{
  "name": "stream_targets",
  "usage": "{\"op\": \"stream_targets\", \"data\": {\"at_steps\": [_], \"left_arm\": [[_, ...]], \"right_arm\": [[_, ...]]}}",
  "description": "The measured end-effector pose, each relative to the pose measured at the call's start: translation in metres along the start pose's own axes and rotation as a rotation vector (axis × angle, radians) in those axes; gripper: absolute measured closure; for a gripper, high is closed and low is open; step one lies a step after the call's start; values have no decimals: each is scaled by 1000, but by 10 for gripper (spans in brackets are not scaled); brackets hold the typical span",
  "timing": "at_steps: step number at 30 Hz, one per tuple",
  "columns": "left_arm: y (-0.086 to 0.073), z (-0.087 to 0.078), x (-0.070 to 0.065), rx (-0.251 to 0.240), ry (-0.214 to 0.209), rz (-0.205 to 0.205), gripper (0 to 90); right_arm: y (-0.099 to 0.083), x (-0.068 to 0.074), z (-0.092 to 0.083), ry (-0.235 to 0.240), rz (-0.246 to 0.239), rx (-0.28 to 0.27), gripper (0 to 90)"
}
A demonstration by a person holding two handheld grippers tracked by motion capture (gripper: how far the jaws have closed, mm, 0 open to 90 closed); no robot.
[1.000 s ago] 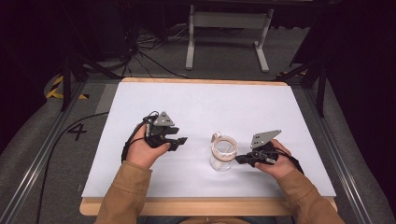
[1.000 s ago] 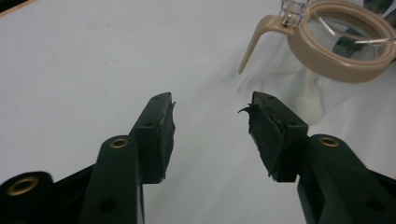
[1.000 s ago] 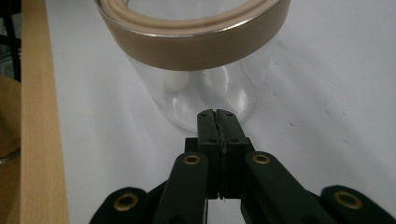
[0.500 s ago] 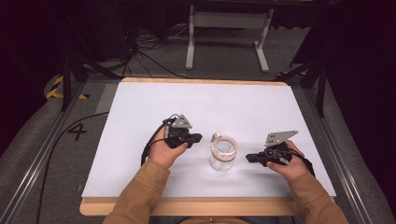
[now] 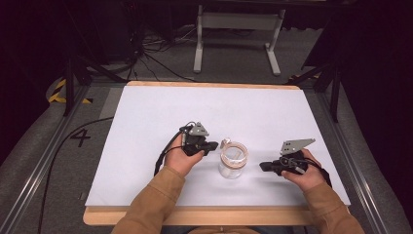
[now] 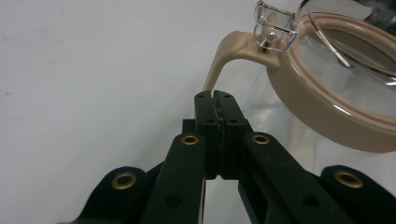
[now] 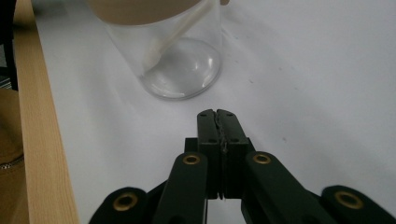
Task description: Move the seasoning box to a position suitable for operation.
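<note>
A clear glass jar [image 5: 233, 161] with a tan lid ring [image 6: 327, 112] and a clear clip stands on the white sheet between both hands. A tan latch lever [image 6: 229, 51] curves down from the clip. My left gripper [image 5: 214, 145] sits just left of the jar. Its jaws have just been closing and now meet pad to pad [image 6: 216, 95] right at the lever's lower end, with nothing seen between them. My right gripper [image 5: 262, 166] is shut and empty, a short way right of the jar [image 7: 180, 60], pointing at its base [image 7: 216, 114].
The white sheet [image 5: 146, 122] covers a wooden table whose near edge [image 7: 42, 140] runs close beside the jar in the right gripper view. Dark floor, cables and a metal stand [image 5: 234, 29] lie beyond the far edge.
My left hand has moved right and down to the jar's latch, and its jaws have gone from open to shut. The right hand has drifted a little right, away from the jar.
</note>
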State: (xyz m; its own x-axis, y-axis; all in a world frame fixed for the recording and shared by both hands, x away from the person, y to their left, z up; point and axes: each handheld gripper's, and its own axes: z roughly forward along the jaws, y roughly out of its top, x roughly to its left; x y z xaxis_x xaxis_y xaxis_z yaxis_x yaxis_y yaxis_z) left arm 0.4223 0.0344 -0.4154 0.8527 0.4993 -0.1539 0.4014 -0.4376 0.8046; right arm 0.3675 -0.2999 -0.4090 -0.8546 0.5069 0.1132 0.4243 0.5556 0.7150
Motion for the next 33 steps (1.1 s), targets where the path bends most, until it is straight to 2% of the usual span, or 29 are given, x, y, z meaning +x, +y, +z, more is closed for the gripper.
{"op": "stream_targets", "data": {"at_steps": [6,14,22,27,33], "left_arm": [[0,4,0,-16,0,-4,895],[2,7,0,-12,-13,-1,895],[3,10,1,-4,-4,16,897],[3,14,2,-13,-12,11,896],[7,21,5,-4,-21,36,896]], "right_arm": [[-1,2,1,0,-5,2,900],[-3,4,0,0,-4,2,900],[-4,5,-1,-6,-2,1,900],[-5,6,-3,-9,-6,0,900],[-7,9,-7,-19,0,-11,900]]}}
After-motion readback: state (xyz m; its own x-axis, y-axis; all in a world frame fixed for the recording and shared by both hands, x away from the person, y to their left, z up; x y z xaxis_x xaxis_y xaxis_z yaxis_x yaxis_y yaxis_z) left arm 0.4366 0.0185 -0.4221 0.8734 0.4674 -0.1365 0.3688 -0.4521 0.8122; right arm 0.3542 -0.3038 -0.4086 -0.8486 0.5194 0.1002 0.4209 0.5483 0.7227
